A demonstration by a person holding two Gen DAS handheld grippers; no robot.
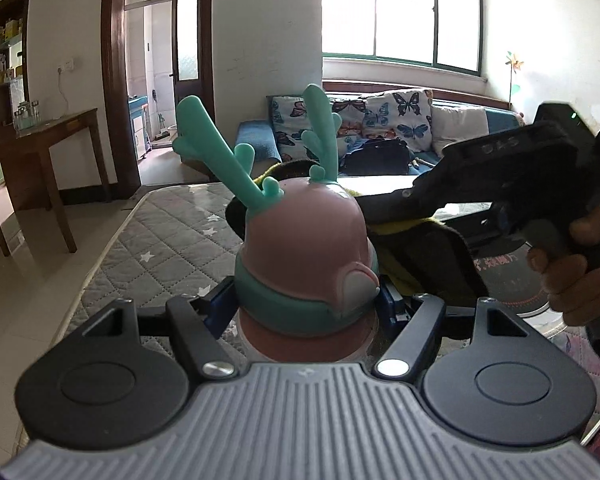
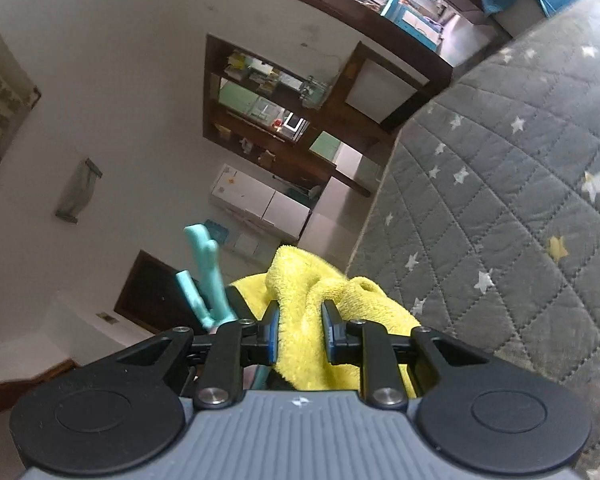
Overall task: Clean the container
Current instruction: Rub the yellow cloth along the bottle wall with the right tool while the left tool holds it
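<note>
My left gripper is shut on a pink container with a teal band and two teal antlers, held upright in the air. My right gripper is shut on a yellow towel. In the left wrist view the right gripper's black body reaches in from the right, and the towel lies against the far right side of the container. In the right wrist view one teal antler shows just left of the towel. The container's far side is hidden.
A grey quilted mat with white stars lies below. A wooden side table stands at the left, a sofa with butterfly cushions at the back. A glass table is under the right hand.
</note>
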